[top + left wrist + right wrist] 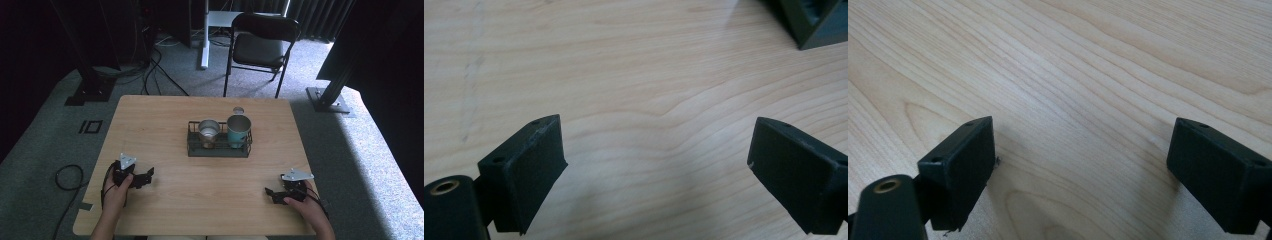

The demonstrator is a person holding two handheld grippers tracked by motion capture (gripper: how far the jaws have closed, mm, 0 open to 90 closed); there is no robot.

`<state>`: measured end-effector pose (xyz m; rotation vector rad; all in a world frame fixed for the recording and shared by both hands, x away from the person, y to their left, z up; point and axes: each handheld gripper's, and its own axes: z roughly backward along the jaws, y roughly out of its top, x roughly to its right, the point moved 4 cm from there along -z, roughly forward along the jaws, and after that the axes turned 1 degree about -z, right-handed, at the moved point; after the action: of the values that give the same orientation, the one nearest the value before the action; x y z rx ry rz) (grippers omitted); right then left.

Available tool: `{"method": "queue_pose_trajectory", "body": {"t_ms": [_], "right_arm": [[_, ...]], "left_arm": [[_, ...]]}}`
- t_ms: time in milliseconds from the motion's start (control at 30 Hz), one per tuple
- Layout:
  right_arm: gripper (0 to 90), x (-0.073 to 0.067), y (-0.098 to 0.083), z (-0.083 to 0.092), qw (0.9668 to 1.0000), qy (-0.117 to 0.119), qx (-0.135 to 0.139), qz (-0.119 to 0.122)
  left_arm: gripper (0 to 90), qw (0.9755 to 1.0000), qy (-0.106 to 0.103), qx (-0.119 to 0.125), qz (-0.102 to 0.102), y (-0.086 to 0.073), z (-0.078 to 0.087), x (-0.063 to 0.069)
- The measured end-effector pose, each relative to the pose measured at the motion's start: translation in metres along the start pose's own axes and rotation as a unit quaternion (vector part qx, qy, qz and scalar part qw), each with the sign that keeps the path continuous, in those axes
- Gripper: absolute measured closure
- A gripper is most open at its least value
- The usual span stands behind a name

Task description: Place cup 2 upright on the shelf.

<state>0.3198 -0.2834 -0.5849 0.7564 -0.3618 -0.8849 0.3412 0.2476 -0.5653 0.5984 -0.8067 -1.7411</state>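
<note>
In the left gripper view, the dark rack [811,22] at one o'clock is cut off by the top and right edges, leaving one corner. From the high view, what lies inside the steel cup [208,131] and the teal cup [238,130] is too small to tell.

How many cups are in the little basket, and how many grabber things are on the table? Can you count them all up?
Silver cup: 1
Teal cup: 1
Wire basket: 1
Grippers, left gripper and right gripper: 2
Total: 5
</note>
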Motion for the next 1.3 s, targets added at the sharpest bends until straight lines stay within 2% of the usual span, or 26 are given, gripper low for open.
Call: {"method": "queue_pose_trajectory", "body": {"t_ms": [167,300,567,1067,1300], "right_arm": [[11.6,0.000,0.000,0.000,1.0000,0.000,0.000,0.000],[11.6,0.000,0.000,0.000,1.0000,0.000,0.000,0.000],[11.6,0.000,0.000,0.000,1.0000,0.000,0.000,0.000],[11.6,0.000,0.000,0.000,1.0000,0.000,0.000,0.000],[11.6,0.000,0.000,0.000,1.0000,0.000,0.000,0.000]], "left_arm": [[8.9,0.9996,0.026,-0.009,0.010,-0.008,0.005,-0.009],[8.9,0.9978,0.060,-0.015,0.023,-0.014,0.009,-0.020],[8.9,0.9953,0.080,-0.021,0.049,-0.023,0.016,-0.035],[8.9,0.9931,0.093,-0.038,0.060,-0.035,0.025,-0.045],[8.9,0.9931,0.090,-0.043,0.060,-0.040,0.026,-0.047]]}}
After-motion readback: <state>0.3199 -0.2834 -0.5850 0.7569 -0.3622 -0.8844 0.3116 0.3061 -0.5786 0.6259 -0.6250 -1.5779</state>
